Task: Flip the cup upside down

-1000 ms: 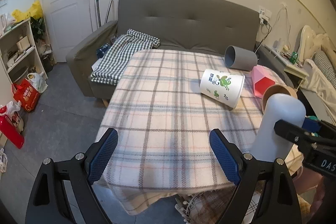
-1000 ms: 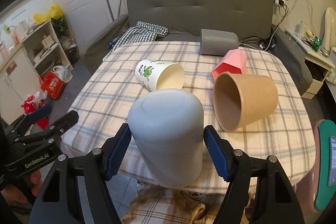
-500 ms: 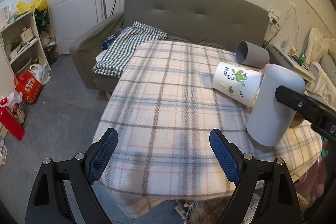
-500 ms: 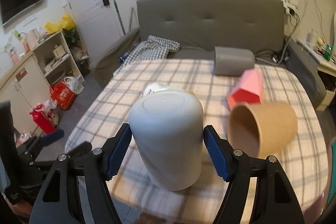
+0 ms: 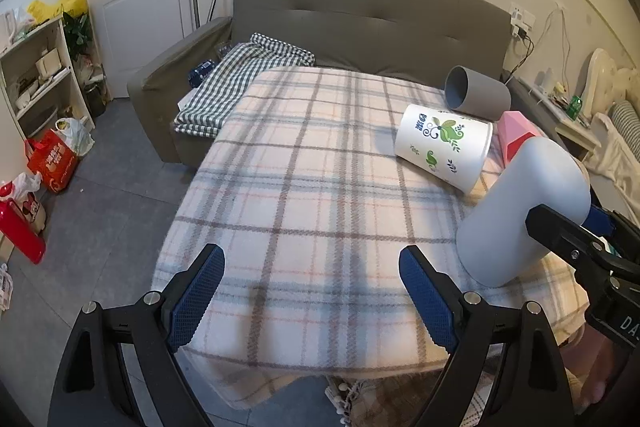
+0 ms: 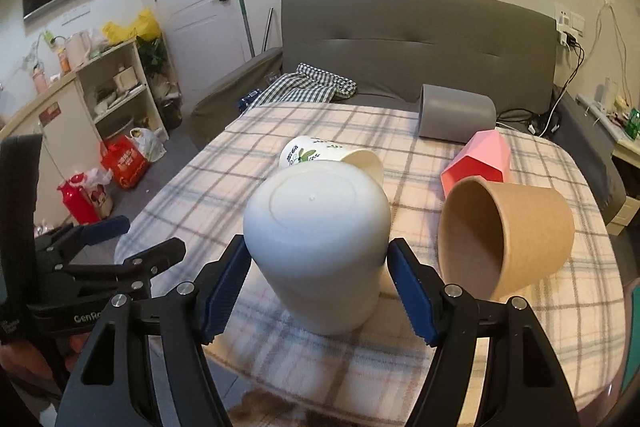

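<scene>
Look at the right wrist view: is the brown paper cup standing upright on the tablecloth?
No, the brown paper cup lies on its side on the plaid tablecloth, its open mouth facing the camera.

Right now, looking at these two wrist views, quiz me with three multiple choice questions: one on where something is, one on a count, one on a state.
1. Where does the grey cup lie?
A. far edge of the table, by the sofa
B. on the floor
C. inside the brown cup

2. How many cups lie on their side?
A. one
B. two
C. four

3. What is the left gripper doing?
A. clamping the printed cup
B. open, holding nothing
C. gripping the tablecloth

Answers:
1 A, it rests at the far table edge before the sofa.
2 C, the grey, printed cup, pink cup and brown cup all lie sideways; the white cup in the right gripper is base-up.
3 B, only cloth shows between its pads.
</scene>
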